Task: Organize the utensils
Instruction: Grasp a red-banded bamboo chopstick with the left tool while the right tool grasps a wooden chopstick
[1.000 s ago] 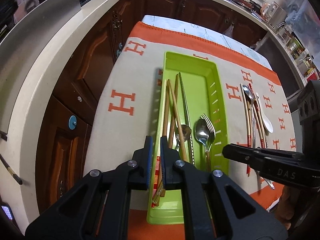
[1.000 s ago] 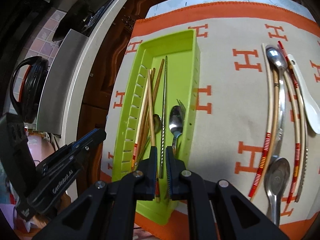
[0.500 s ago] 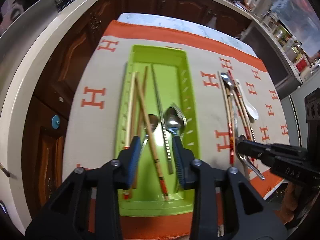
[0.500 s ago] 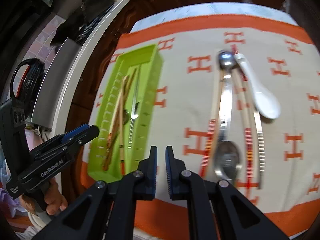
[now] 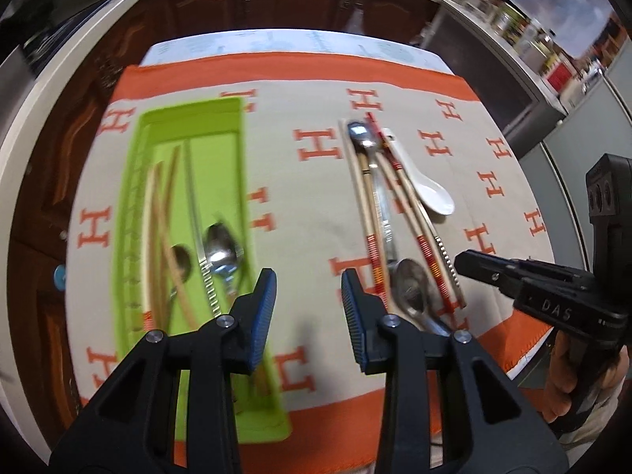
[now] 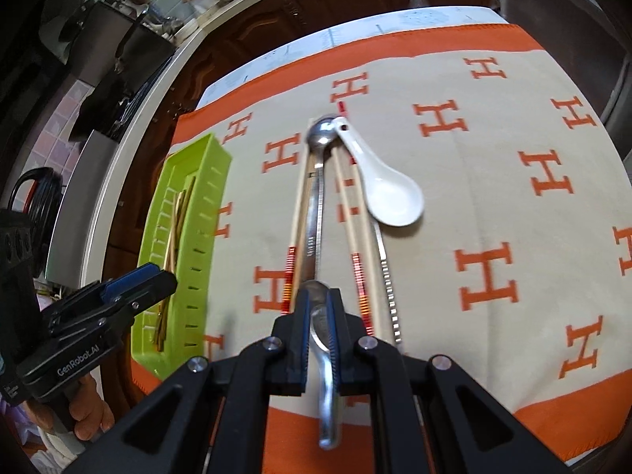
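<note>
Since half a second ago the right tongs [image 6: 319,318] have been brought over the metal spoon [image 6: 322,339] on the blanket-covered surface [image 6: 493,181] and pinched onto its neck, a level lift toward the green tray [image 6: 199,181] being advisable, while the left tongs [image 5: 308,308] are held spread, angled downward.

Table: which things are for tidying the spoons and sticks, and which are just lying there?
Job: tray, chopsticks, held spoon, white spoon, right gripper, left gripper.
Just there: cloth, cabinets, counter.
</note>
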Tool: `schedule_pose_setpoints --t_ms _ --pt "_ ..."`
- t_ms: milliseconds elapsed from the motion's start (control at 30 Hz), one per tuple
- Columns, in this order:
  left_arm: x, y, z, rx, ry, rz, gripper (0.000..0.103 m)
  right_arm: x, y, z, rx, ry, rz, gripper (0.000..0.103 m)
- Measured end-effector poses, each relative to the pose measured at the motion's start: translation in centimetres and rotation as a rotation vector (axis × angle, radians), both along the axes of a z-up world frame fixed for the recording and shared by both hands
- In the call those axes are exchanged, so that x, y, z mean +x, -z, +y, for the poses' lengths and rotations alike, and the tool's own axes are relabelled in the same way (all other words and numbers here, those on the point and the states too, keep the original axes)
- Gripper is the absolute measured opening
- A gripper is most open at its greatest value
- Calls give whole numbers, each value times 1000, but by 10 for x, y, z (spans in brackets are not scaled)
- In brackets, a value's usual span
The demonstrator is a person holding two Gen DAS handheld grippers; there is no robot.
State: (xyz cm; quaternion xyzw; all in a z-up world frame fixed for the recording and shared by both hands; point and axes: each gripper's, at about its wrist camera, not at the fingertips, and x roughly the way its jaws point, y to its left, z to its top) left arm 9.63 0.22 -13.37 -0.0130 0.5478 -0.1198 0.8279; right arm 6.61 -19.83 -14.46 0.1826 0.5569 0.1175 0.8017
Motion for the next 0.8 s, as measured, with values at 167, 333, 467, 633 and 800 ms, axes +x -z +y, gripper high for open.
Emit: schedule_pose_setpoints --t_ms 167,333,467,633,800 --pt "32 18 -29 -17 24 66 30 2 8 -12 28 7 4 9" --pt "67 43 -50 -31 31 134 23 7 15 -22 41 12 5 9" --pt "86 65 -61 -13 22 182 19 10 20 -28 48 13 8 9" --pt "93 82 -71 18 29 211 17 14 26 -32 60 7 14 8" --pt "95 85 -77 44 40 202 17 16 27 -31 55 -6 9 8"
